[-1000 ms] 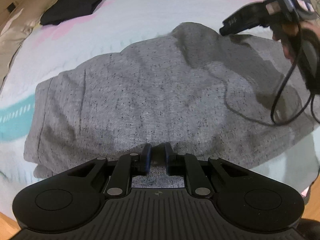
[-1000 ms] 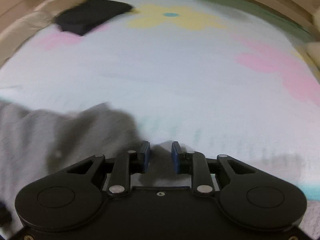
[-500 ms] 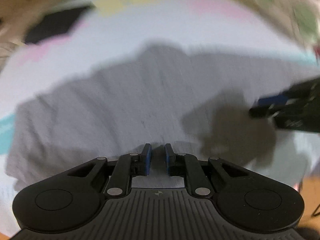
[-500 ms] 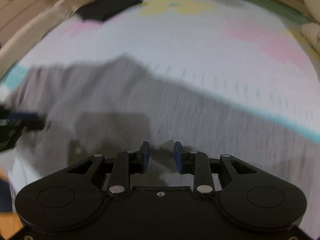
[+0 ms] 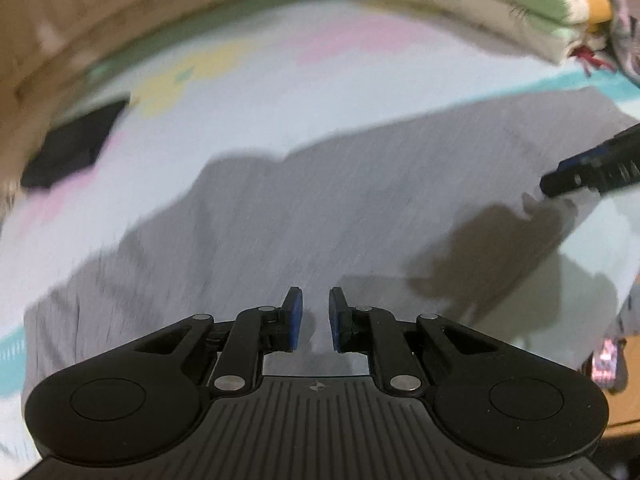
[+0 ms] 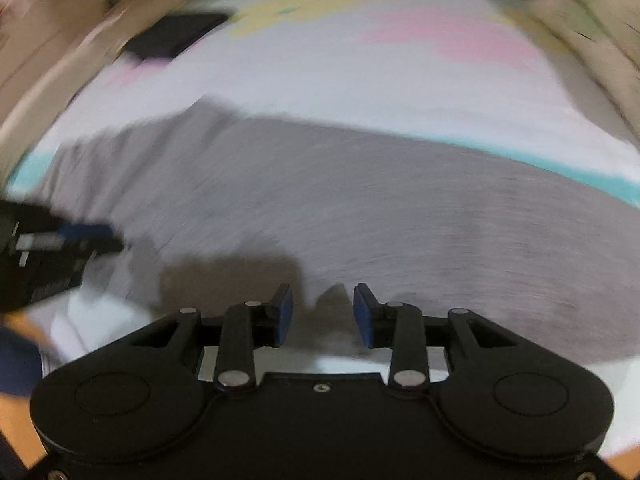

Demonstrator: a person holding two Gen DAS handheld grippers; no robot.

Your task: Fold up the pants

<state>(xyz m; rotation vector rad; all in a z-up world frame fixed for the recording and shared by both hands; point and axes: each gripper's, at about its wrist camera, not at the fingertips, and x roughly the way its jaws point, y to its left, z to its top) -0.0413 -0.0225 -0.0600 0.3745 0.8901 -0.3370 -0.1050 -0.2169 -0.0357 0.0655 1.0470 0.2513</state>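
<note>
Grey speckled pants [image 5: 320,220] lie spread across a pale flowered bed sheet [image 5: 280,92], shown too in the right wrist view as grey pants [image 6: 360,200]. My left gripper [image 5: 315,300] hovers over their near edge, jaws nearly together with nothing pinched between the blue pads. My right gripper [image 6: 323,296] is over the pants' near edge further right, its jaws opening with only cloth below them, none between. Each gripper shows in the other's view: the right gripper [image 5: 580,172] at the far right, the left gripper [image 6: 80,236] at the far left. Both views are motion-blurred.
A black folded garment [image 5: 76,144] lies at the sheet's far left, seen also as a dark garment [image 6: 176,38]. Folded patterned bedding [image 5: 500,4] is piled at the far right. Wooden floor [image 5: 628,380] shows past the bed's near edge.
Both grippers have swung sideways over the pants toward their right part. The right jaws have spread wider. The left jaws stay nearly together.
</note>
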